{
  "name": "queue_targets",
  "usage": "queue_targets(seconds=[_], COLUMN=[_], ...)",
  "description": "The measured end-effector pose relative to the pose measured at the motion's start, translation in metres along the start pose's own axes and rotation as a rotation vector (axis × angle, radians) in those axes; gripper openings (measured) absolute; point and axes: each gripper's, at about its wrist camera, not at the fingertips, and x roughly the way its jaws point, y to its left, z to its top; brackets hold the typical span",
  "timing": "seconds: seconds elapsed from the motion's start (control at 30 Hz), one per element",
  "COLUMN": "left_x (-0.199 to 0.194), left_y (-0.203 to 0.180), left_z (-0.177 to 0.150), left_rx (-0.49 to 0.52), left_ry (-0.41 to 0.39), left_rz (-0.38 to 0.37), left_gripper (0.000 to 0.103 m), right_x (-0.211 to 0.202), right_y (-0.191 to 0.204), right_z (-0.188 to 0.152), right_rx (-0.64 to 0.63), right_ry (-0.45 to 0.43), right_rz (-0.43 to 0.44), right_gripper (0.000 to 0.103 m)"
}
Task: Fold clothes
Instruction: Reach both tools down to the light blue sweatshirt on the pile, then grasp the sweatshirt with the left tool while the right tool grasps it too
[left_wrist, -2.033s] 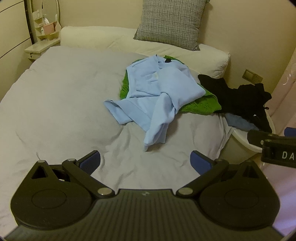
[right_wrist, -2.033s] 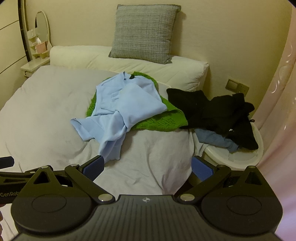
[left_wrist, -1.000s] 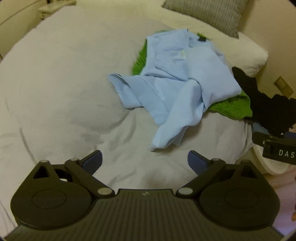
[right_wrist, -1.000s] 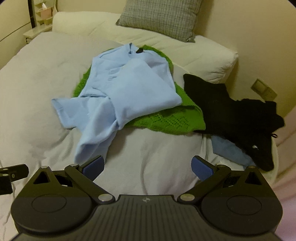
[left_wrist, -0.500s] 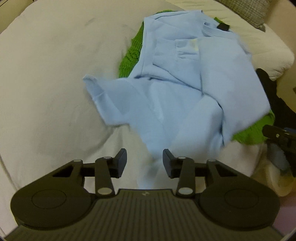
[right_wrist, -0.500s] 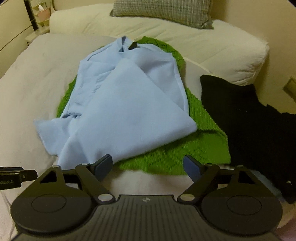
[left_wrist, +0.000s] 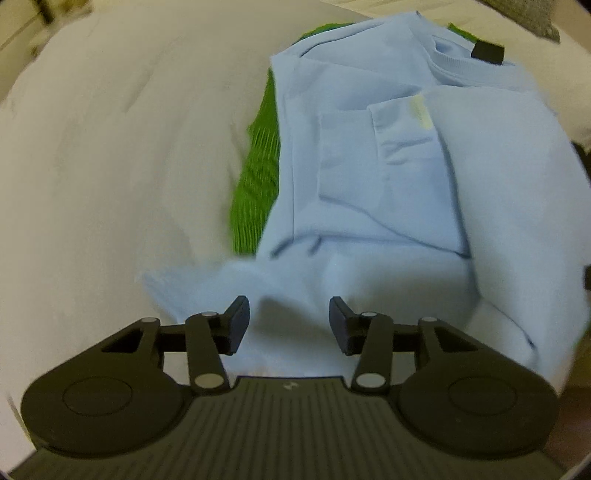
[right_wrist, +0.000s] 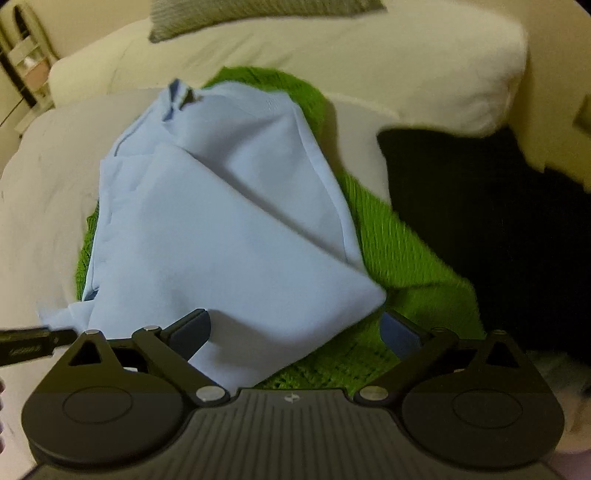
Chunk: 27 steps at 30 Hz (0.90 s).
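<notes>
A crumpled light blue shirt (left_wrist: 388, 177) lies on the grey bed, on top of a green knitted garment (left_wrist: 255, 184). My left gripper (left_wrist: 289, 320) is half open, its fingers on either side of a bunched fold at the shirt's near edge, not closed on it. In the right wrist view the blue shirt (right_wrist: 229, 236) fills the middle and the green knit (right_wrist: 399, 266) shows beneath it. My right gripper (right_wrist: 295, 332) is open wide, low over the shirt's near right corner, holding nothing.
A black garment (right_wrist: 480, 221) lies right of the green knit. A white bolster pillow (right_wrist: 332, 55) runs along the headboard with a grey cushion (right_wrist: 258, 14) above it. The grey bedspread (left_wrist: 110, 147) stretches to the left. The left gripper's tip (right_wrist: 33, 341) shows at the left edge.
Both grippers have moved forward and down to the blue shirt. The left jaws narrowed from wide open to half open around the shirt's near fold. The right jaws stayed wide.
</notes>
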Motion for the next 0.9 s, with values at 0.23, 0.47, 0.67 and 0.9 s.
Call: queue_targets(seconds=[0.23,0.47,0.67,0.9], left_x=[0.041,0.069,0.064,0.078], left_y=[-0.015,-0.027,-0.011,-0.001], left_z=[0.022,0.018,0.025,0.027], left_rx=[0.203,0.354,0.253,0.143], left_ry=[-0.058,-0.109,-0.135,-0.116], left_rz=[0.0,0.038,-0.029,-0.038], left_gripper=[0.041,0.044,0.012,0.036], right_x=[0.011,0.013,0.014,0.01], right_y=[-0.012,-0.016,-0.013,-0.011], right_z=[-0.004,-0.008,-0.012,-0.014], right_rx=[0.115,0.175,0.199,0.216], right_ry=[0.018,0.013,0.002,-0.048], right_rz=[0.08,0.148,0.194,0.214], right_gripper=[0.101,0.101,0.085,0.066])
